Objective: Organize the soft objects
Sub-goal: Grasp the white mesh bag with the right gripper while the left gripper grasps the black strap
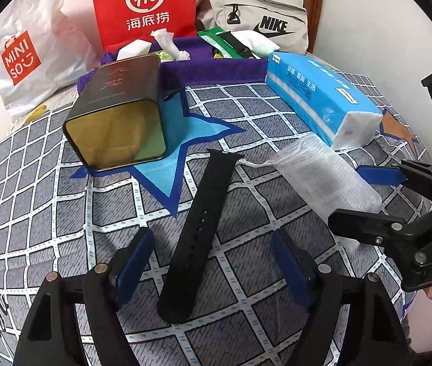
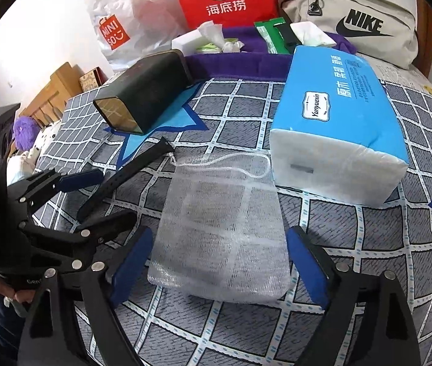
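A black rubber watch strap (image 1: 199,228) lies on the checked bedsheet, its near end between the open fingers of my left gripper (image 1: 212,267). It also shows in the right wrist view (image 2: 124,177). A white mesh drawstring pouch (image 2: 222,228) lies flat between the open fingers of my right gripper (image 2: 219,270); it also shows in the left wrist view (image 1: 322,177). Both grippers are empty and sit just above the sheet. A blue tissue pack (image 2: 337,128) lies right of the pouch. A dark tin box (image 1: 121,113) lies on its side, open end toward me.
A purple tray (image 1: 216,70) at the back holds tissues, a green packet and a white cloth. Behind it stand a red paper bag (image 1: 145,6), a white Miniso bag (image 1: 23,58) and a beige Nike bag (image 1: 264,21). The right gripper (image 1: 398,201) shows at the left view's edge.
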### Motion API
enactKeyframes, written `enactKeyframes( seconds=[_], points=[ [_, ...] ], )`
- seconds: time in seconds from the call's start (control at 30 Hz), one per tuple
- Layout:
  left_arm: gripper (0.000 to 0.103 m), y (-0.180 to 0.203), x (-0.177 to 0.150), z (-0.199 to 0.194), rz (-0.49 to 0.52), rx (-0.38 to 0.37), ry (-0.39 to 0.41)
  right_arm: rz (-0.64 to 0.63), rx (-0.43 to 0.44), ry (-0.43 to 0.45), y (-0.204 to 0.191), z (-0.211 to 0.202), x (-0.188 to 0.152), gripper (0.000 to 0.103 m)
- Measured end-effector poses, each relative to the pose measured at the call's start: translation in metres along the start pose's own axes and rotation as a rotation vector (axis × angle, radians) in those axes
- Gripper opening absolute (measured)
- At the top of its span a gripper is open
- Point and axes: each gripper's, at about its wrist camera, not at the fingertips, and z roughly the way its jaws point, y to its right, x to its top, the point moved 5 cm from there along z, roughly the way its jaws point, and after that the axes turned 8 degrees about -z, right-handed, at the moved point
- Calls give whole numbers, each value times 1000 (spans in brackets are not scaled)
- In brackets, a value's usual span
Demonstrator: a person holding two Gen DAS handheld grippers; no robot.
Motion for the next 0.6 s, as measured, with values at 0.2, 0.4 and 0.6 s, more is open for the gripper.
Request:
enactKeyframes(
  seconds=[0.2,0.4,0.6],
  points=[
    [78,-23,-5,-9,-42,12,0,-18,-63,-19,-7,6,3,94],
    [78,-32,-7,-11,-70,-8,-2,-27,-186,-24,-17,16,7,92],
    [78,-27,-3,-7,-39,19,-1,-74,-209,9,-24,10,6,49]
  ],
)
